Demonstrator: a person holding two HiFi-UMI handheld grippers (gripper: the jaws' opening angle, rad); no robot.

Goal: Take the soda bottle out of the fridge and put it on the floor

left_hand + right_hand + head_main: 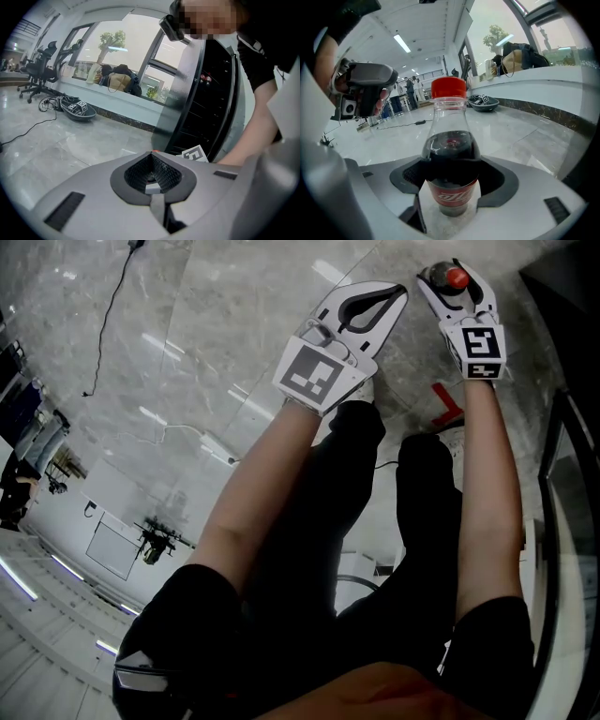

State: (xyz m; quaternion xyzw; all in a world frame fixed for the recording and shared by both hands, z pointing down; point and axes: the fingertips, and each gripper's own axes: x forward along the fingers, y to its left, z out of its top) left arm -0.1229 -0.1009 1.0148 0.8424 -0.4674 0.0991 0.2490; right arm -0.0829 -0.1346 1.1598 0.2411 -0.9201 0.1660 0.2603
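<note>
Okay: right hand-held gripper (452, 187) is clamped on the bottle (451, 154), jaws closed round its lower body at the red label. The bottle is upright, red cap on top, dark soda inside, out of the fridge (206, 108) and low over the marble floor (187, 334); can't tell if its base touches. Left hand-held gripper (152, 159) has its jaws together at the tips with nothing between them. It's held just beside the right one, both out in front of the person's knees.
</note>
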